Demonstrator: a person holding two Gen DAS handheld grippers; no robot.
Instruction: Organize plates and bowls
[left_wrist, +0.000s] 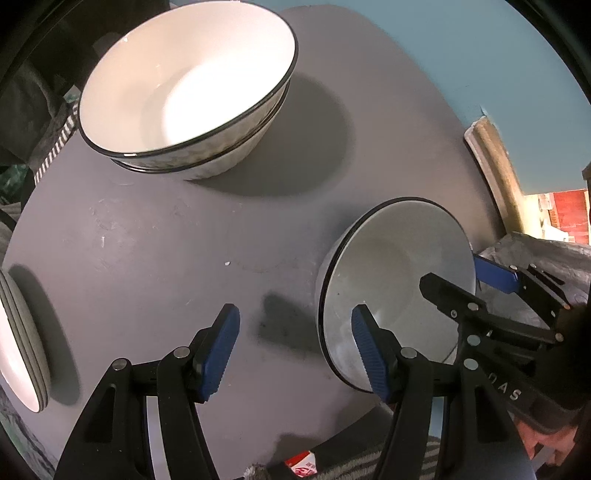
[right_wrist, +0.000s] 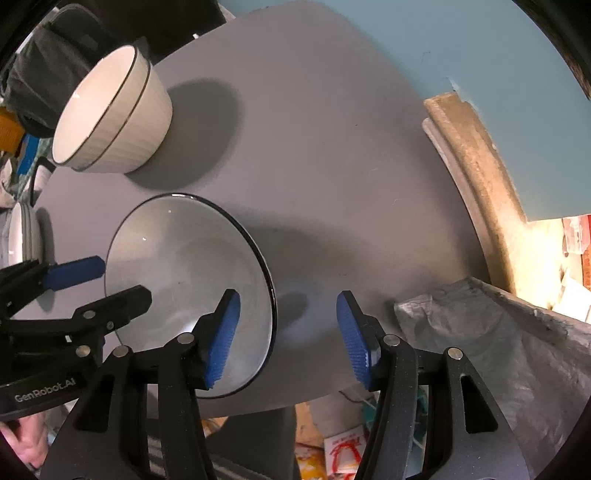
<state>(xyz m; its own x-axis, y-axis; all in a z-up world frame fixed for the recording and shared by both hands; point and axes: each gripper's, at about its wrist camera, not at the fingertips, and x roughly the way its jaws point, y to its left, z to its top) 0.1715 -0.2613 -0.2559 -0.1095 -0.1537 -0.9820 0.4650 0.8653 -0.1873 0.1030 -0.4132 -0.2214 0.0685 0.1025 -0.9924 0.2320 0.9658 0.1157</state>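
Note:
Two stacked white bowls with black rims (left_wrist: 188, 88) stand at the far side of the round grey table (left_wrist: 166, 236); they also show in the right wrist view (right_wrist: 110, 114). A single white bowl (left_wrist: 395, 280) sits near the table's front right edge, also in the right wrist view (right_wrist: 188, 280). Stacked plates (left_wrist: 22, 343) lie at the left edge, also seen in the right wrist view (right_wrist: 24, 232). My left gripper (left_wrist: 295, 354) is open, its right finger over the single bowl's rim. My right gripper (right_wrist: 288, 336) is open, straddling that bowl's right rim; it shows in the left wrist view (left_wrist: 465, 280).
A blue wall (right_wrist: 406, 44) lies behind the table. A tan curved frame (right_wrist: 480, 192) stands at the right. A grey plastic-covered bundle (right_wrist: 498, 350) sits close to the table's right edge. Clutter lies on the floor below (right_wrist: 343, 454).

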